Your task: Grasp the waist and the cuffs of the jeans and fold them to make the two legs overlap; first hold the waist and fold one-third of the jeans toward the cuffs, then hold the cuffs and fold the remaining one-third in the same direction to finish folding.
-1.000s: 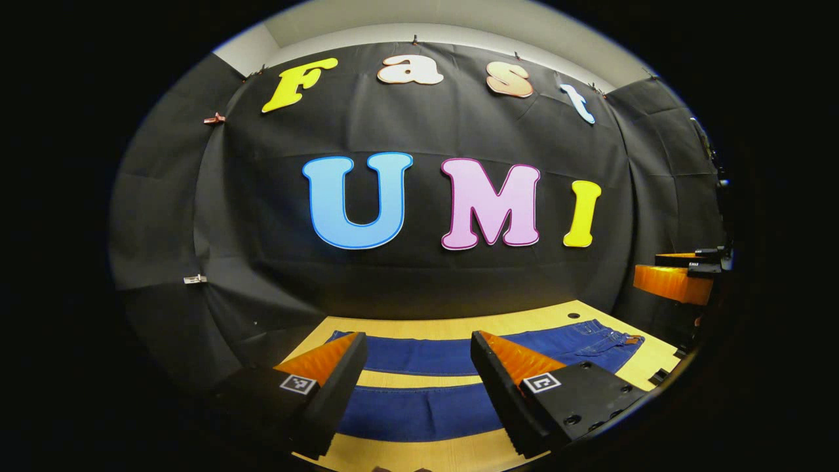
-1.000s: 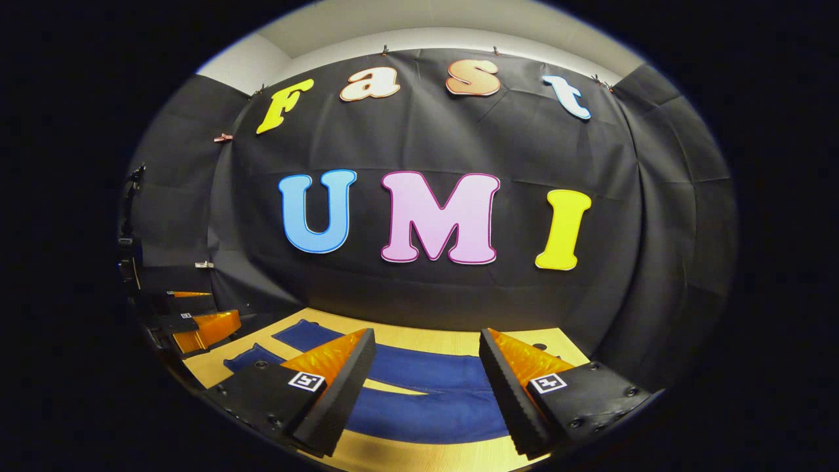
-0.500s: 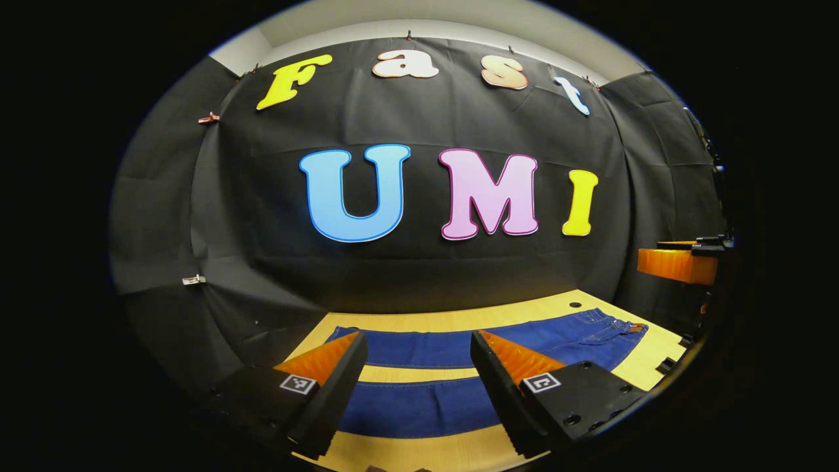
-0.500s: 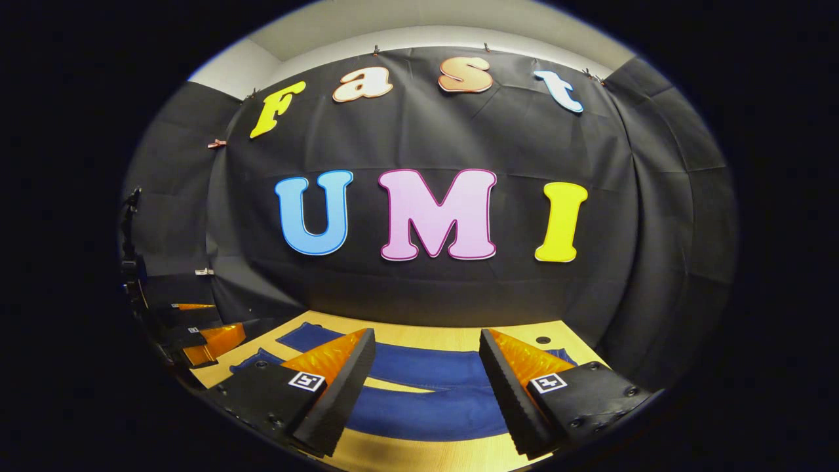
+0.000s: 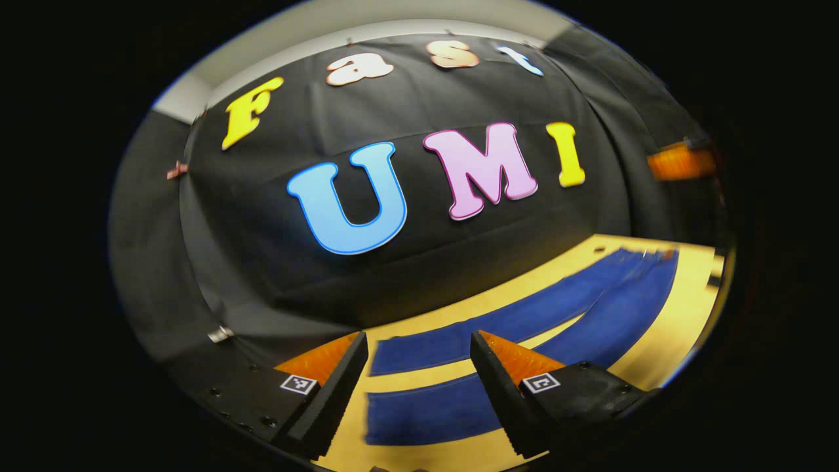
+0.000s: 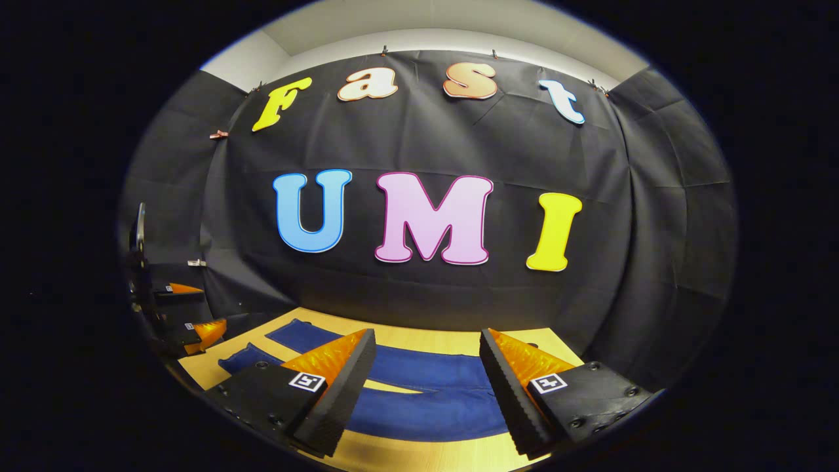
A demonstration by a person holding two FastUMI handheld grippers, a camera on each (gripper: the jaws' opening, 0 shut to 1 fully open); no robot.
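Jeans (image 5: 524,321) lie flat on wooden table (image 5: 662,354); black cloth wall (image 6: 419,288) behind.

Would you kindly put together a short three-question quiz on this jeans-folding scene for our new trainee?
1. True or false: the jeans lie flat with both legs spread apart on the table.
2. The left claw is: A open, B shut on a cuff, C shut on the waist.
3. Fill in: the right claw hovers with its jaws ____ over the jeans.

Key: 1 true; 2 A; 3 open.
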